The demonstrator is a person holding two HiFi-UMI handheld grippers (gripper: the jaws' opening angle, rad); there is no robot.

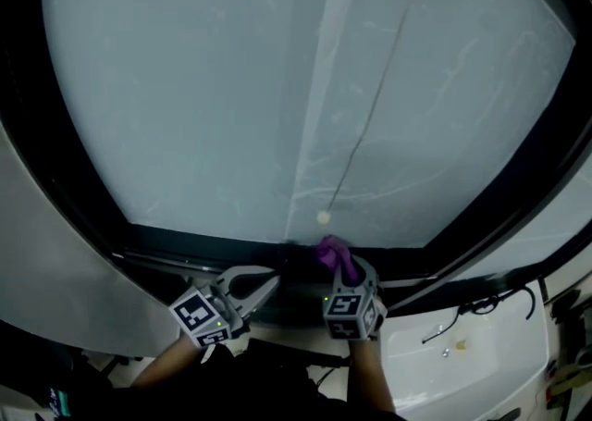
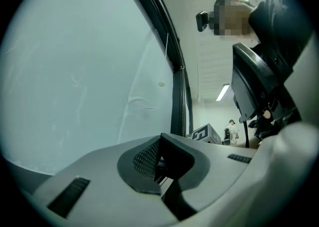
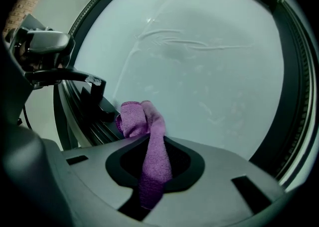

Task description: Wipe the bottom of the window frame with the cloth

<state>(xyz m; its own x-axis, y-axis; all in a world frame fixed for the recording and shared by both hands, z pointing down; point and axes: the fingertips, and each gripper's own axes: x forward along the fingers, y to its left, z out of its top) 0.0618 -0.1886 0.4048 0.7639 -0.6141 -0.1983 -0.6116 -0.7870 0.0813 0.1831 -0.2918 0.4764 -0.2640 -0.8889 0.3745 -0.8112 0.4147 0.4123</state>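
Observation:
A purple cloth (image 1: 331, 251) is bunched against the dark bottom rail of the window frame (image 1: 203, 248), below the frosted pane. My right gripper (image 1: 344, 266) is shut on it. In the right gripper view the cloth (image 3: 149, 141) runs up from between the jaws of the right gripper (image 3: 152, 171) and folds over beside the frame's rails (image 3: 89, 126). My left gripper (image 1: 275, 280) is just left of it, level with the rail, its fingers meeting with nothing between them. In the left gripper view the left gripper (image 2: 160, 163) points along the pane toward the frame's upright (image 2: 179, 106).
A pale bead (image 1: 322, 217) hangs on a cord in front of the glass. A black and silver handle (image 3: 65, 74) sticks out by the frame at left. A white ledge (image 1: 462, 364) with a black cable (image 1: 481, 303) lies at lower right. A grey wall (image 1: 55, 262) is at left.

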